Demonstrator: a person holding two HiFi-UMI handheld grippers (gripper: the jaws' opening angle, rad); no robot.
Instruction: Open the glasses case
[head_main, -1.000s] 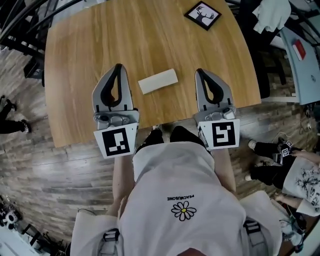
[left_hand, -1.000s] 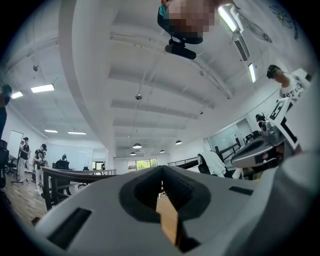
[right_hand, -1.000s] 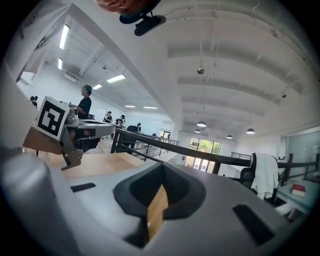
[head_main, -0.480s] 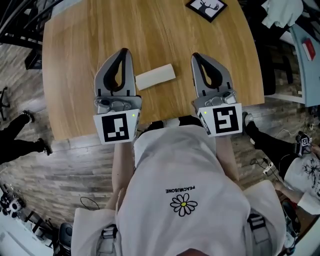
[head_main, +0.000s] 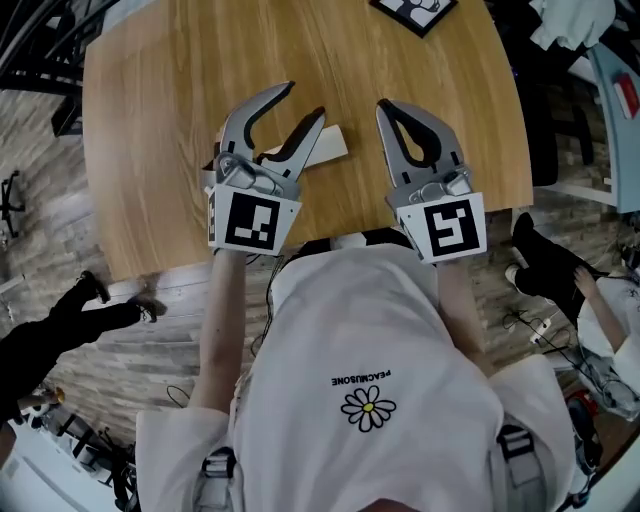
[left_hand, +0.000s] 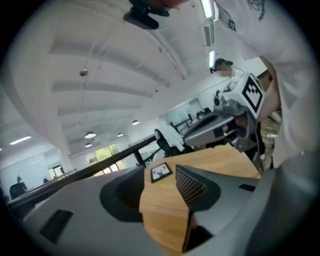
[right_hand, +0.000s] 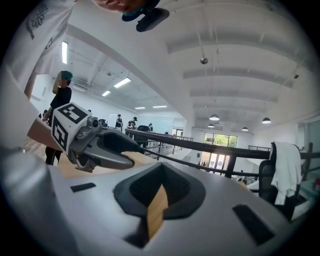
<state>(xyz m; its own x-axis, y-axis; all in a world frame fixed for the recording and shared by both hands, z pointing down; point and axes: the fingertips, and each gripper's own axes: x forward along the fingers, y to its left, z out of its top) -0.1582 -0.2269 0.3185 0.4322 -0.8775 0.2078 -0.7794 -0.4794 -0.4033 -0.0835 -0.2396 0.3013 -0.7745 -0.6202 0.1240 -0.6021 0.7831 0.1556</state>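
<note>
- Head view: glasses case (head_main: 333, 145) lies flat on table (head_main: 150, 110), lid shut, no gap at the seam as far as I can see, so nothing done to the case itself yet.
- Case sits btwn the two grippers. Its left end is hidden behind the right-hand jaw of left gripper (head_main: 304, 100); the rest shows near right gripper (head_main: 384, 106), not touching it.
- Left gripper: jaws apart & opening, angled twd the case. Left gripper view shows only bare wood btwn them, no case in there, and the ribbed pad (left_hand: 189, 183) presses on nothing. Whether a jaw touches the case: can't tell from above.
- Right gripper: jaws together, nothing held. Right gripper view gives just a thin sliver of table thru the gap, w/ left gripper off to one side.
- Progress, my read: approach only. Still to do: steady the case body, catch the lid edge, lift the lid. Basically all of it.
- Vs earlier frames: left jaws were closed & pointed straight up the pic, beside the case's left end. Now they're spread, and the gripper has swung & rolled twd the case so it overlaps it.
- Right gripper: approx same spot & pose, closed then & now.
- Case: same place & angle on table, looks untouched. Framed deer pic (head_main: 415, 8) sits nearer the top edge, prob the cam shifting, not the pic.
</note>
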